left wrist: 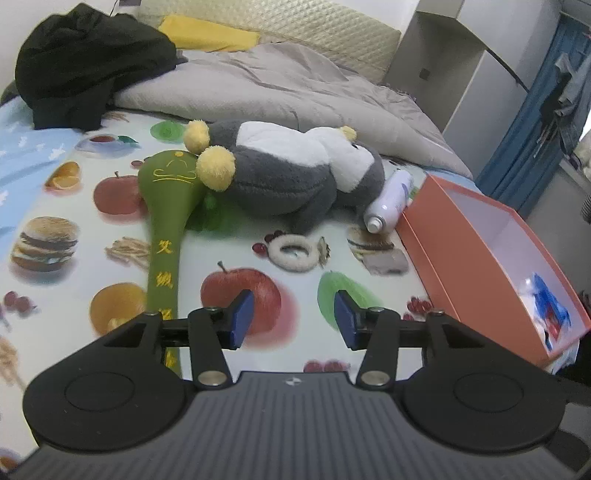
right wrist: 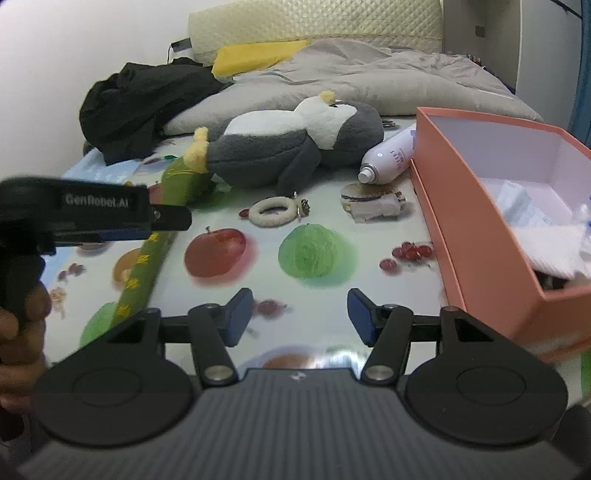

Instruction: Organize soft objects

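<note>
A grey and white plush penguin (left wrist: 288,173) with yellow feet lies on the fruit-print sheet; it also shows in the right wrist view (right wrist: 291,140). A green padded mallet (left wrist: 166,229) lies to its left and shows in the right wrist view (right wrist: 147,258). A white fuzzy ring (left wrist: 293,253) lies in front of the penguin, also in the right wrist view (right wrist: 273,211). An orange box (left wrist: 491,258) stands at the right and holds white and blue items (right wrist: 546,236). My left gripper (left wrist: 293,321) is open and empty, above the sheet. My right gripper (right wrist: 301,317) is open and empty.
A white spray bottle (left wrist: 391,201) lies between penguin and box. A small grey wrapped item (right wrist: 376,208) lies near it. A black garment (left wrist: 88,62), a grey duvet (left wrist: 295,88) and a yellow cloth (left wrist: 210,33) lie at the back. The left gripper's body (right wrist: 92,210) shows at the left.
</note>
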Demonstrator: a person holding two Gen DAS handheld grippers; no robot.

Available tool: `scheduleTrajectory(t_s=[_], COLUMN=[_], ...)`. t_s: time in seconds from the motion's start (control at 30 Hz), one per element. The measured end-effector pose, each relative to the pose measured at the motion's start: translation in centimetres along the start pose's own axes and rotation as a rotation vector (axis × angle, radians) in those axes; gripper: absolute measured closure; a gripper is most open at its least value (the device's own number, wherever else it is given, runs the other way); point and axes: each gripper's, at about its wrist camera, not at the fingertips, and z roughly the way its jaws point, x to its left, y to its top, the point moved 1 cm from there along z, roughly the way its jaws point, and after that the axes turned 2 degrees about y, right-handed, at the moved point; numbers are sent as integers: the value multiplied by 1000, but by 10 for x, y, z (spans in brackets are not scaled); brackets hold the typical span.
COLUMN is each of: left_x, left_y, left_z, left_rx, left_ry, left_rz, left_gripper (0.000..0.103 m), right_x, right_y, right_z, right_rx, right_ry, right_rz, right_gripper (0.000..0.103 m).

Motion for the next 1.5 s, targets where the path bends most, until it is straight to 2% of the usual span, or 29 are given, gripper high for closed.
scheduleTrajectory(t_s=[0.27, 0.63, 0.77, 0.97, 1.07, 1.13, 1.2, 1.3, 1.4, 1.47, 1.5], left_x=[10, 11, 9, 9, 7, 6, 5, 3, 3, 1, 0], left_y=[21, 36, 39, 41, 41, 40, 39, 37, 34, 33, 32], left_z=[65, 135, 151, 165, 169, 170, 169, 170, 172, 174, 174], left_rx=[36, 72, 78, 71, 77, 80, 75, 84, 97, 106, 103], left_ry=[13, 33, 42, 5, -15, -27, -41, -61, -71, -75, -74], left_rz=[-30, -1, 23, 25, 41, 53, 61, 81, 94, 112, 124], left_gripper=[48, 47, 48, 47, 47, 38, 37, 37, 37, 37, 37], right_x=[-17, -53, -59, -62, -65, -65, -68, -73, -73, -74, -76], right_y=[26, 60, 66, 73, 76, 76, 75, 74, 72, 71, 72], right_z=[58, 126, 143, 160, 168, 174, 178, 178, 173, 170, 167], right_rx=[1, -11, -19, -56, -47, -33, -13, -5, -6, -11, -14], right_ry=[-50, -144, -189, -266, -270, -279, -264, -240, -232, -248, -250], right_rz=[13, 39, 39, 13, 19, 10, 24, 51, 51, 46, 51], right_gripper=[47, 45, 43, 43, 43, 43, 44, 48, 59, 77, 77])
